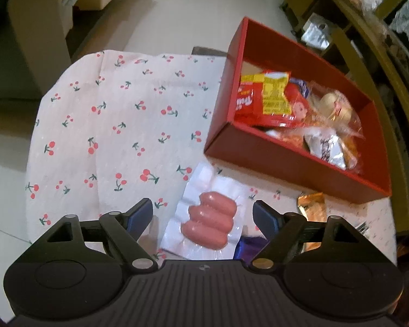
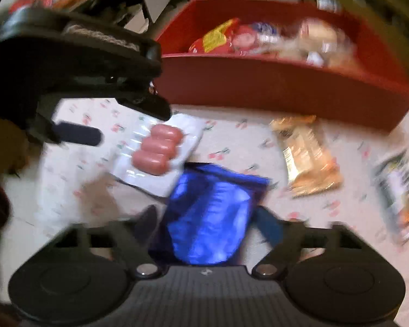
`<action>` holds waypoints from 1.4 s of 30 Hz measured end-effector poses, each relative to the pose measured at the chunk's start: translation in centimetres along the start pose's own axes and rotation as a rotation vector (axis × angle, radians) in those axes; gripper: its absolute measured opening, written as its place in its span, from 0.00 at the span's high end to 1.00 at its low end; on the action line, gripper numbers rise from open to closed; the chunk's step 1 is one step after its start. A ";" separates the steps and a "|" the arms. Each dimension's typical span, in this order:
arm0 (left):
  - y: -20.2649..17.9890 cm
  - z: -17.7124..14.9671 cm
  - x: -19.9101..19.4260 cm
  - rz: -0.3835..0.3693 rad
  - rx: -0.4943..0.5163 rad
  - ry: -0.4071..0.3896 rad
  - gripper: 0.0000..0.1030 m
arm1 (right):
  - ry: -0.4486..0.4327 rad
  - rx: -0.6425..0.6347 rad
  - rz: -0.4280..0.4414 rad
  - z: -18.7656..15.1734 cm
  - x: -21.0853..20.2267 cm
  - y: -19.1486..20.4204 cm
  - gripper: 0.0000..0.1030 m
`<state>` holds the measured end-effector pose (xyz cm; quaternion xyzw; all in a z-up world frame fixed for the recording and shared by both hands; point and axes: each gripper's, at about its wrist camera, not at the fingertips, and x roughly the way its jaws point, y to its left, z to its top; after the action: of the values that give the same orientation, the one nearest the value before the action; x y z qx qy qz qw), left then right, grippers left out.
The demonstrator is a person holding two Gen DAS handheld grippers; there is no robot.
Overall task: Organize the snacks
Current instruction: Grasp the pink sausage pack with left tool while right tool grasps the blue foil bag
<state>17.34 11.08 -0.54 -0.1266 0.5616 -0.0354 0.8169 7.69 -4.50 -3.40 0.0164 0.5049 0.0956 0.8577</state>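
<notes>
A red box (image 1: 286, 169) holds several snack packs and stands on the cherry-print cloth (image 1: 117, 125). A clear pack of three pink sausages (image 1: 208, 222) lies on the cloth in front of the box. My left gripper (image 1: 203, 214) is open, its fingers on either side of the sausage pack, just above it. In the blurred right wrist view, my right gripper (image 2: 207, 226) is open around a shiny blue packet (image 2: 212, 215). The sausage pack (image 2: 156, 154) and the red box (image 2: 286, 84) show there too, with the left gripper (image 2: 79, 133) above the sausages.
A gold snack packet (image 2: 306, 158) lies in front of the box, also visible at the edge of the left wrist view (image 1: 312, 204). A green and white packet (image 2: 400, 190) lies at the far right. The cloth ends at the table's left edge; floor and furniture lie beyond.
</notes>
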 end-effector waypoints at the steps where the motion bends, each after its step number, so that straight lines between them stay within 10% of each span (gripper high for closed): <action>1: 0.0 -0.2 0.1 0.006 0.007 0.004 0.17 | 0.001 -0.004 0.010 0.0 -0.1 -0.5 0.30; 5: -0.6 -0.4 0.8 0.009 0.034 0.020 0.16 | 0.043 0.012 0.029 0.1 -1.4 -3.9 0.48; 17: -4.5 -1.2 4.0 0.170 0.207 -0.007 0.14 | 0.028 0.022 0.058 -1.0 -3.5 -8.9 0.50; 28: -4.3 -3.4 2.2 0.168 0.201 -0.002 0.27 | 0.074 0.032 0.063 -0.7 -2.1 -9.3 0.38; 36: -4.8 -4.1 2.0 0.144 0.204 0.010 0.27 | 0.073 0.030 0.094 -0.4 -1.6 -8.5 0.07; 42: -5.1 -4.3 2.2 0.143 0.228 0.013 0.27 | 0.037 -0.075 -0.014 -1.0 -1.3 -6.4 0.24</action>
<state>14.64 5.01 -2.73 0.0074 0.5668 -0.0416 0.8228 7.20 -11.10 -3.59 -0.0211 0.5168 0.1086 0.8489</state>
